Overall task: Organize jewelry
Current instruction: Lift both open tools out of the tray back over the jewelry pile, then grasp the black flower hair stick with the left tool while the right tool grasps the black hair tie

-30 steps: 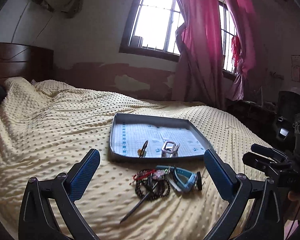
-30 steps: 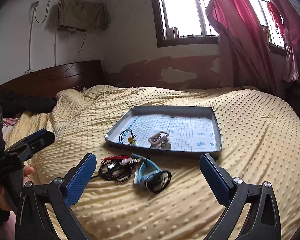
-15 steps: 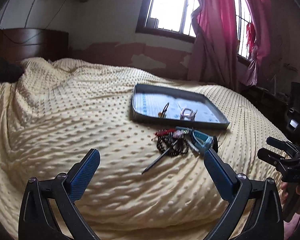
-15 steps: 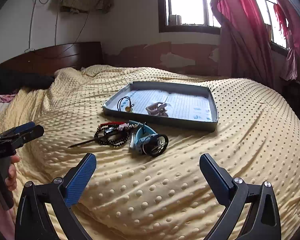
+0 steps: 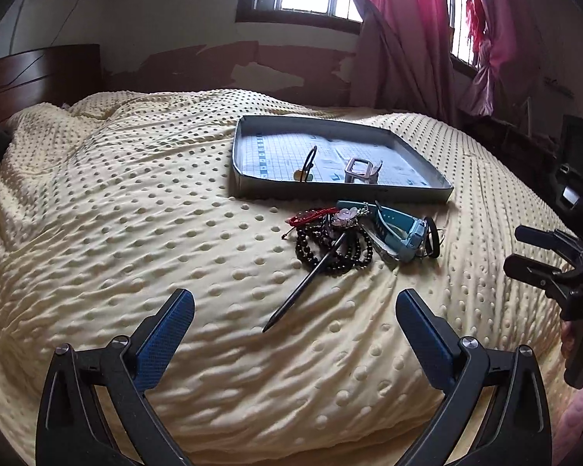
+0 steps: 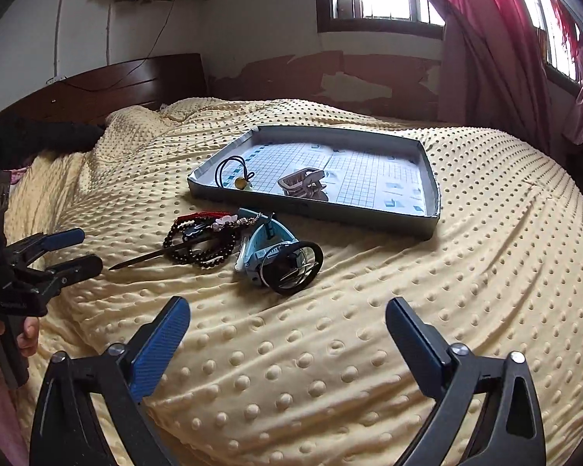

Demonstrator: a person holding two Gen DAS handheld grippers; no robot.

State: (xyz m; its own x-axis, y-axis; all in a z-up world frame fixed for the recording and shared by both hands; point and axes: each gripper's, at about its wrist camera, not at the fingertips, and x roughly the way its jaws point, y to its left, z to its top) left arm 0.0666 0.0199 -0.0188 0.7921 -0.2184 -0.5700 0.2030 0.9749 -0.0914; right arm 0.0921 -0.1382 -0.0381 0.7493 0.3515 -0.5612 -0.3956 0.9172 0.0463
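On bed (image 5: 136,213): both grippers (image 5: 295,322) (image 6: 287,322) spread wide, empty; black ring (image 6: 293,266) beside blue watch (image 6: 266,248) clear only from right wrist.

Tray (image 5: 342,190), jewelry heap (image 5: 353,233) on bed (image 5: 136,233)

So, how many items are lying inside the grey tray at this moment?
2. A black hair tie with a bead near the tray's left end, and a hair claw clip beside it, toward the middle.

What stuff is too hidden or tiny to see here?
- Print on the tray liner: too small, both views.
- Watch face: covered by a black ring, right wrist view.
- Red cord: tangled under the bead bracelet, left wrist view.
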